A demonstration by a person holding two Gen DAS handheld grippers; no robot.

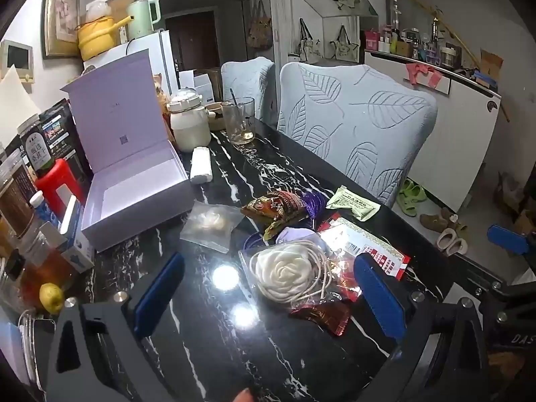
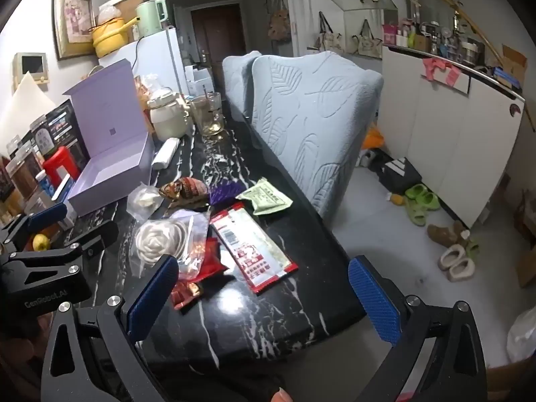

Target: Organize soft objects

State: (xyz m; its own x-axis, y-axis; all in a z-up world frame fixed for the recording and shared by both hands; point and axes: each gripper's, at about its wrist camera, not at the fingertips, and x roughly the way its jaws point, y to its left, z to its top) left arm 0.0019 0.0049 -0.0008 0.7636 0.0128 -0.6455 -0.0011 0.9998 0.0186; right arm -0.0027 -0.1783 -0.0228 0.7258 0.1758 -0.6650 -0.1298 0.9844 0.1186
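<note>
The soft things lie in a loose heap on the near half of the black marble tabletop (image 1: 207,335): a white rose-shaped piece in a clear bag (image 1: 284,276) nearest, a red-and-white flat packet (image 2: 254,251) to its right, small red sachets (image 1: 323,316) tucked under the bag's near edge, a brown snack bag (image 1: 274,206) and a clear pouch with pale contents (image 1: 209,222) farther back, and a pale green sachet (image 1: 353,202) by the far right edge. Just left of the heap the lilac box (image 1: 134,197) stands with its lid propped up and its tray bare, which reads as the place meant to receive them.

The left gripper (image 1: 268,298) hovers low over the tabletop, its fingers spread wide on either side of the rose bag without touching it, probably lining up for a first pick. The right gripper (image 2: 264,298) hangs over the near right corner, fingers likewise spread and holding nothing, with the red-and-white packet lying ahead between them. Jars and bottles (image 1: 30,174) crowd the left edge, leaving little room beside the box.
</note>
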